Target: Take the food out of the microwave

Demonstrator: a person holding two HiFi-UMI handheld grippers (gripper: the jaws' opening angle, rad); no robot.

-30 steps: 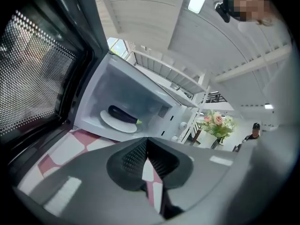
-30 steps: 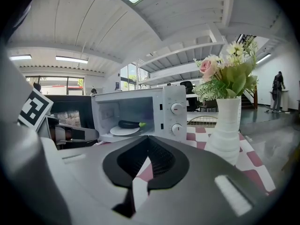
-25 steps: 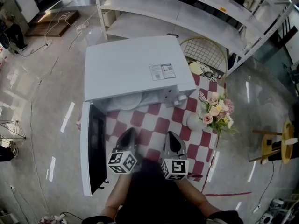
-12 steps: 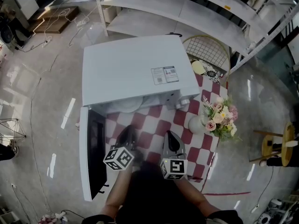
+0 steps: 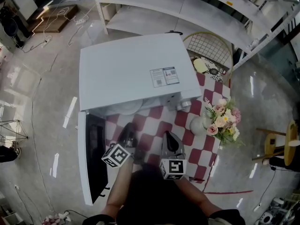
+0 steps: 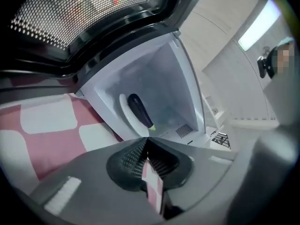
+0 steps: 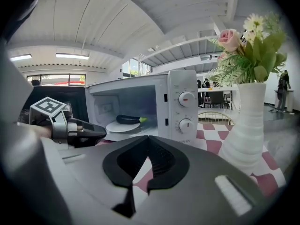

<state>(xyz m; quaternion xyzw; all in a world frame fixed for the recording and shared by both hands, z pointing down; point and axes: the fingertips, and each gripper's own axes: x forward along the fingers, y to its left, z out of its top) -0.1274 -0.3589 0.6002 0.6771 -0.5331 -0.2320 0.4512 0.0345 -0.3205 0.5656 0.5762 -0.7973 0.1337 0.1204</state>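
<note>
The white microwave (image 5: 131, 74) stands on the checked table with its door (image 5: 91, 158) swung open to the left. Inside, a dark purple eggplant (image 7: 127, 119) lies on a white plate (image 7: 122, 126); both also show in the left gripper view, the eggplant (image 6: 139, 110) on the plate (image 6: 123, 114). My left gripper (image 5: 127, 131) is shut and empty, in front of the opening and tilted on its side. My right gripper (image 5: 168, 137) is beside it, shut and empty, level with the control panel (image 7: 186, 99). Both stay outside the cavity.
A white vase (image 5: 198, 123) of pink and white flowers (image 5: 222, 118) stands on the red-and-white checked cloth (image 5: 159, 125) to the right of the microwave. The open door (image 6: 84, 13) reaches out on the left. A wire chair (image 5: 208, 48) and shelving stand behind.
The left gripper has rolled about its own axis and shifted a little to the left. Both grippers sit slightly lower. Jaws stay shut.
</note>
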